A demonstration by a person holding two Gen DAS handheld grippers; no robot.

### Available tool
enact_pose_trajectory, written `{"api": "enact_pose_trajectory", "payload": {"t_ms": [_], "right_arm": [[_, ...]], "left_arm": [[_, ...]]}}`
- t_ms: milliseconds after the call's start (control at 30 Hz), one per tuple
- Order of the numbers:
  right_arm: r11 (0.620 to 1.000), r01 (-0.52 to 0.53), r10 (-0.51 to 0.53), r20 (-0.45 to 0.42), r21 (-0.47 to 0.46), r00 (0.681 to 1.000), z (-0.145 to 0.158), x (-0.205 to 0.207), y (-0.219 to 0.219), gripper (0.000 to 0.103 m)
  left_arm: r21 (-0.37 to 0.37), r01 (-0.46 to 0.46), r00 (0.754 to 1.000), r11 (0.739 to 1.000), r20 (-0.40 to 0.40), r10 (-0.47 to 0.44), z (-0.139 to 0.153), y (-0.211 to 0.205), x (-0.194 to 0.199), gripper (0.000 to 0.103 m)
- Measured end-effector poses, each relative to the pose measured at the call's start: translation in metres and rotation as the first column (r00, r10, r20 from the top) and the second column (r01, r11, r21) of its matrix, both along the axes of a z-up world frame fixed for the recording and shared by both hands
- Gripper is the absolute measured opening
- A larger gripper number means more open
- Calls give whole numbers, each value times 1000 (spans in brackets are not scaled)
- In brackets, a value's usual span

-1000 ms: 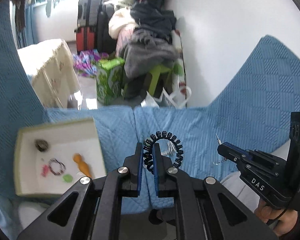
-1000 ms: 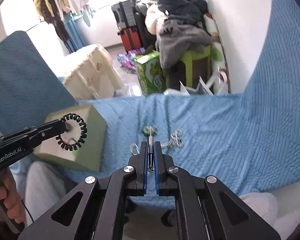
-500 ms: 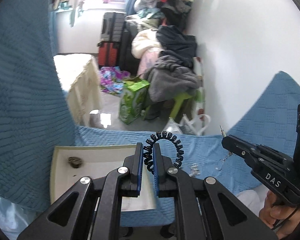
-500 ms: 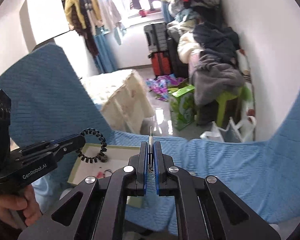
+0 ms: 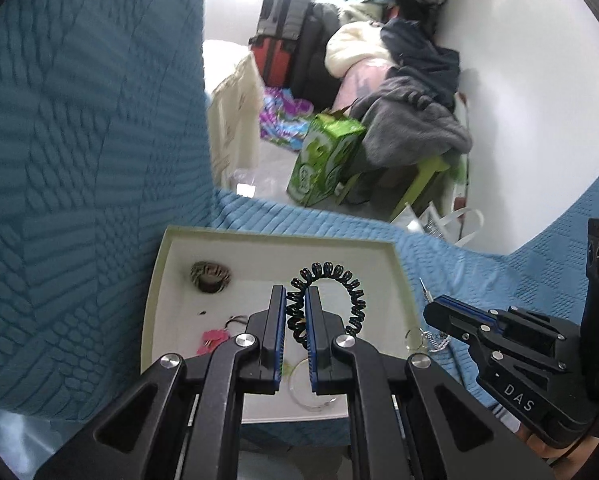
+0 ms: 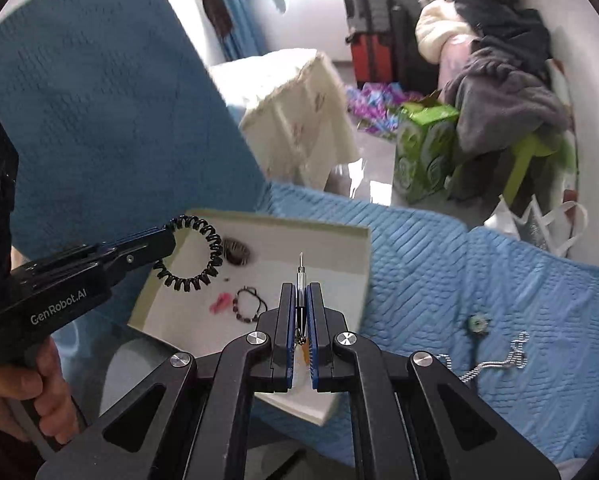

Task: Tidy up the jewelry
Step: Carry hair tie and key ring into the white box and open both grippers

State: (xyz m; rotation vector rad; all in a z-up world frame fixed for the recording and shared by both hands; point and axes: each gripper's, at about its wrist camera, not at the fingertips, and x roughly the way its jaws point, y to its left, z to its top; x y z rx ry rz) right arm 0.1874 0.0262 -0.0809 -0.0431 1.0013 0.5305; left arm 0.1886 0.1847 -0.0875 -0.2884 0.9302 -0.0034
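Observation:
My left gripper (image 5: pixel 295 300) is shut on a black spiral hair tie (image 5: pixel 339 292) and holds it above the white tray (image 5: pixel 259 236). The left gripper (image 6: pixel 167 240) and the hair tie (image 6: pixel 195 256) also show in the right wrist view. My right gripper (image 6: pixel 299 296) is shut on a thin silver pin-like piece (image 6: pixel 300 276) above the tray (image 6: pixel 339 232); the right gripper also shows in the left wrist view (image 5: pixel 431 308). In the tray lie a striped scrunchie (image 5: pixel 209 276), a pink piece (image 6: pixel 219 302) and a beaded bracelet (image 6: pixel 249 304).
The tray sits on a blue quilted cover (image 6: pixel 459 264). A silver chain (image 6: pixel 495 360) and a small green-centred piece (image 6: pixel 477 324) lie on the cover right of the tray. A green box (image 6: pixel 423 152), suitcases and piled clothes stand beyond on the floor.
Both grippers have moved left and over the tray, each still holding its item. The tray now lies directly under them.

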Motion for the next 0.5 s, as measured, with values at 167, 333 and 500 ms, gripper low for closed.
{"api": "enact_pose_trajectory", "payload": {"t_ms": [167, 333, 500], "right_arm": [[999, -16, 15, -40, -30, 999, -30, 5, 14, 4], [999, 2, -5, -78, -42, 997, -52, 9, 14, 5], [1000, 4, -6, -81, -27, 997, -47, 11, 11, 8]], "left_arm": [[-9, -16, 999, 1000, -46, 15, -31, 7, -1, 8], [-20, -28, 997, 999, -68, 27, -49, 12, -4, 8], [6, -62, 996, 998, -64, 62, -41, 13, -6, 10]]}}
